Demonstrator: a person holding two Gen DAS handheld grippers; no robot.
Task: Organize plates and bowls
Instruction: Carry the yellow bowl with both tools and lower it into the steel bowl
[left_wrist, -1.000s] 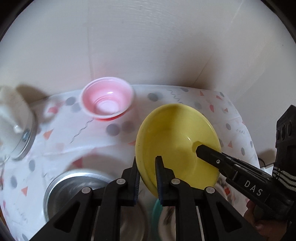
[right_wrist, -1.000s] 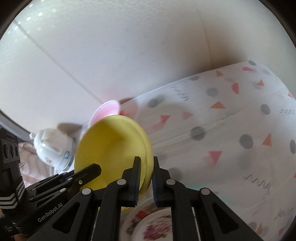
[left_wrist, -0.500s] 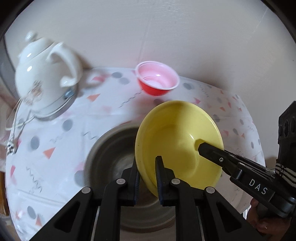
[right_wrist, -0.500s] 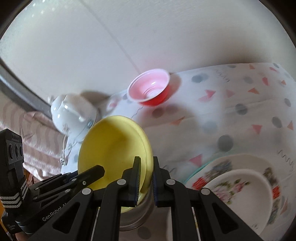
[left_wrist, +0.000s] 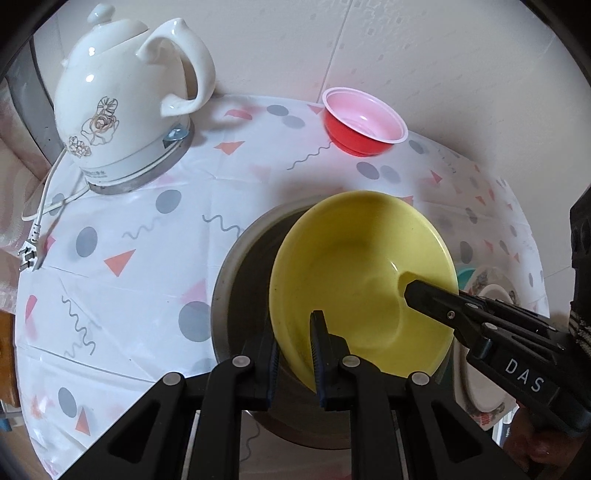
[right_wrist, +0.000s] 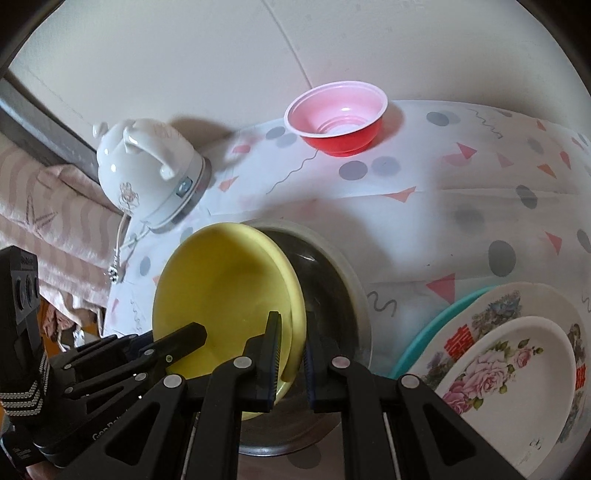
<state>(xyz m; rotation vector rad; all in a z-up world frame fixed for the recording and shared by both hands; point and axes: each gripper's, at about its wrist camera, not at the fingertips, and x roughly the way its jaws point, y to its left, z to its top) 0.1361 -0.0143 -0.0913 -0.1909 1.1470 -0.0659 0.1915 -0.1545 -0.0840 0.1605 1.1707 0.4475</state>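
Observation:
A yellow bowl (left_wrist: 364, 273) hangs tilted over a steel bowl (left_wrist: 236, 273) on the table. My left gripper (left_wrist: 295, 354) is shut on the yellow bowl's near rim. In the left wrist view the right gripper (left_wrist: 417, 290) comes in from the right and pinches the opposite rim. The right wrist view shows the same yellow bowl (right_wrist: 221, 295) with my right gripper (right_wrist: 291, 354) shut on its rim, above the steel bowl (right_wrist: 332, 295). The left gripper (right_wrist: 192, 338) holds the bowl's left side there. A red bowl (left_wrist: 364, 122) stands at the back of the table.
A white kettle (left_wrist: 122, 96) with a cord stands at the table's far left. Floral plates (right_wrist: 509, 369) stacked on a teal plate (right_wrist: 436, 325) lie right of the steel bowl. The dotted tablecloth (left_wrist: 122, 229) covers the table. A wall runs behind.
Both grippers carried the yellow bowl leftward and down, from over the plates to over the steel bowl. The kettle has come into fuller view.

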